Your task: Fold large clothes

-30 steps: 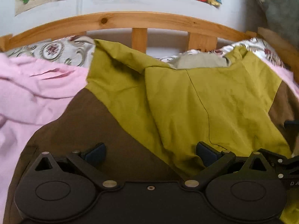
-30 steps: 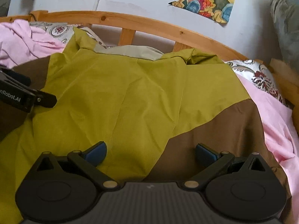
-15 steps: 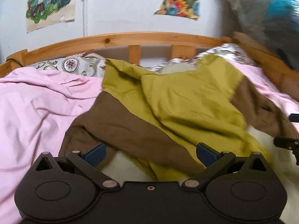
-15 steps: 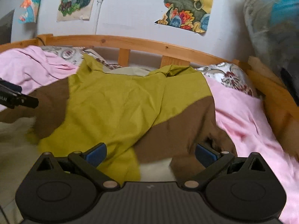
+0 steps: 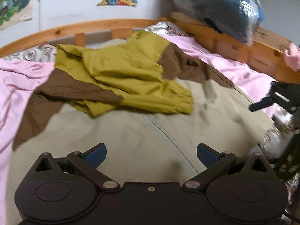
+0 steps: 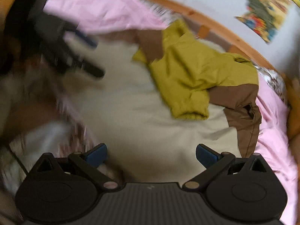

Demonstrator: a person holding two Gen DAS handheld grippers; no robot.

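A large jacket (image 5: pixel 120 78) in olive-green, brown and beige lies spread on the bed. Its green and brown sleeves are folded in over the upper body, and the beige lower part (image 5: pixel 131 136) stretches toward me with a zip line down the middle. My left gripper (image 5: pixel 151 152) hovers open above the beige hem, holding nothing. In the right wrist view the same jacket (image 6: pixel 195 71) lies ahead, and my right gripper (image 6: pixel 151 153) is open and empty over the beige cloth (image 6: pixel 142 116). Each gripper shows blurred at the edge of the other's view.
A pink sheet (image 5: pixel 18 86) covers the bed around the jacket. A wooden bed rail (image 5: pixel 105 25) curves behind it, with patterned pillows (image 5: pixel 31 53) against it. A wrapped dark bundle (image 5: pixel 228 9) sits on the right rail. Posters hang on the white wall (image 5: pixel 75 1).
Both grippers have pulled back and risen from the green sleeves, which now lie folded over the jacket; the beige lower body has come into view. The right wrist view swings with blur.
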